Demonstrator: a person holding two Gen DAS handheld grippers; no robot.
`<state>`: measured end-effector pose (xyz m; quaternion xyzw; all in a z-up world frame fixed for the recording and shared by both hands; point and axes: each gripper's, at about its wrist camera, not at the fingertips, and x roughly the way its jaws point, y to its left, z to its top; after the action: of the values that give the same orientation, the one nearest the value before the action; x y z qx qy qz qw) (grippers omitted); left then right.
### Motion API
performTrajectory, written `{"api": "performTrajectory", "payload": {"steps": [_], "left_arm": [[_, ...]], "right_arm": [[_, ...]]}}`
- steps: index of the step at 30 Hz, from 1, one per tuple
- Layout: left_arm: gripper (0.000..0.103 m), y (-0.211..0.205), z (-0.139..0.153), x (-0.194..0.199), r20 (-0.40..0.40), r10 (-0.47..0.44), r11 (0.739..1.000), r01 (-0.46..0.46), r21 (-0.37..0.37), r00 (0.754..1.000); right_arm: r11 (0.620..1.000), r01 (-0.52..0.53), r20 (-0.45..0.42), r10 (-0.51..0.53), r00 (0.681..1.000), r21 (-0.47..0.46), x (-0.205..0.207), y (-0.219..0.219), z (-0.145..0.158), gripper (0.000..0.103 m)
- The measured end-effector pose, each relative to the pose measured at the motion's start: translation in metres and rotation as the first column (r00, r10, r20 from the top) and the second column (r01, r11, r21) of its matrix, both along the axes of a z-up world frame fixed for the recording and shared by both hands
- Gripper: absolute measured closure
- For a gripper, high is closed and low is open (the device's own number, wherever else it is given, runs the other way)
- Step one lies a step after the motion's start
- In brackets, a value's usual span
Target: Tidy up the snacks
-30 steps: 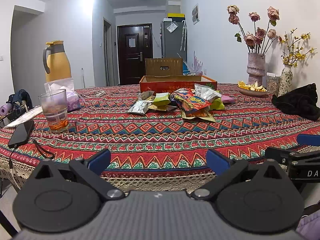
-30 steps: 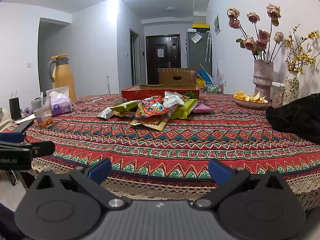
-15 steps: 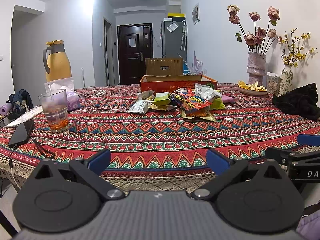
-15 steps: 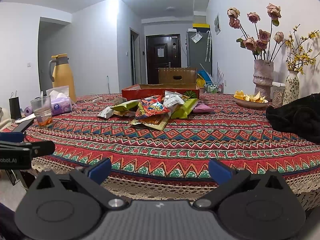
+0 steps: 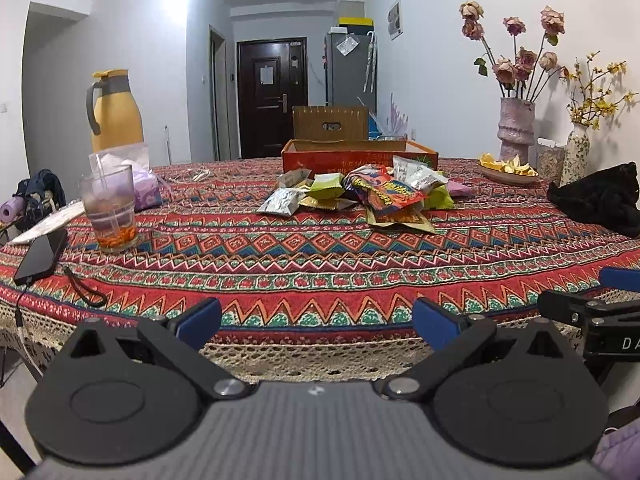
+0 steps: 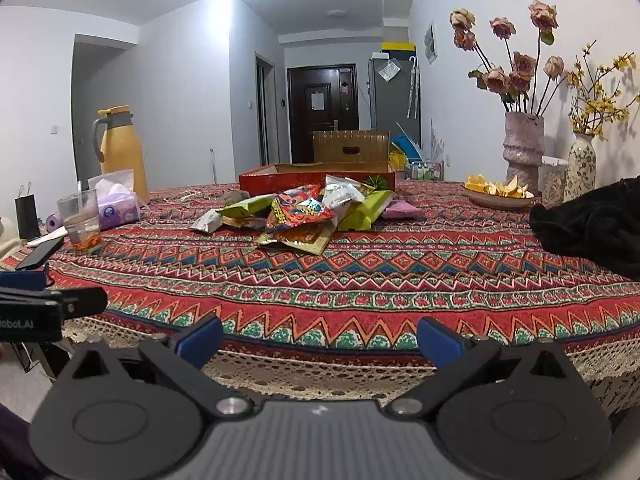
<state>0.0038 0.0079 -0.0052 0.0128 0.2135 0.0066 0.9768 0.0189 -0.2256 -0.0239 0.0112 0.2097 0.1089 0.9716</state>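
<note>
A heap of snack packets [image 5: 372,194] lies in the middle of the table, on a red patterned cloth [image 5: 304,256]; it also shows in the right wrist view [image 6: 308,216]. A red and silver packet tops green and yellow ones. Behind the heap stands a shallow red cardboard box [image 5: 358,154], open at the top, seen too in the right wrist view [image 6: 316,176]. My left gripper [image 5: 316,318] is open and empty at the table's near edge. My right gripper [image 6: 320,338] is open and empty beside it, to the right.
At the left are a glass [image 5: 109,208], a phone with a cable [image 5: 40,256], a tissue pack [image 5: 144,184] and a yellow jug [image 5: 114,114]. At the right are a black cloth [image 5: 600,204], a fruit plate [image 5: 506,170] and two flower vases [image 5: 516,130].
</note>
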Motion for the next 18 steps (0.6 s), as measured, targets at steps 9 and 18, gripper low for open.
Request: {"api": "performTrajectory", "payload": {"steps": [9,18], "left_arm": [[0.0,0.003,-0.005,0.016,-0.039,0.022,1.0,-0.022,0.001,0.999],[0.0,0.008,-0.001,0.062,-0.075,0.025,1.0,-0.026,-0.005,0.997]], "right_arm": [[1.0,0.003,-0.007,-0.003,1.0,-0.008,0.011,0.001,-0.005,0.0],[1.0,-0.021,-0.03,0.022,0.999,0.004,0.056,0.005,-0.003,0.0]]}}
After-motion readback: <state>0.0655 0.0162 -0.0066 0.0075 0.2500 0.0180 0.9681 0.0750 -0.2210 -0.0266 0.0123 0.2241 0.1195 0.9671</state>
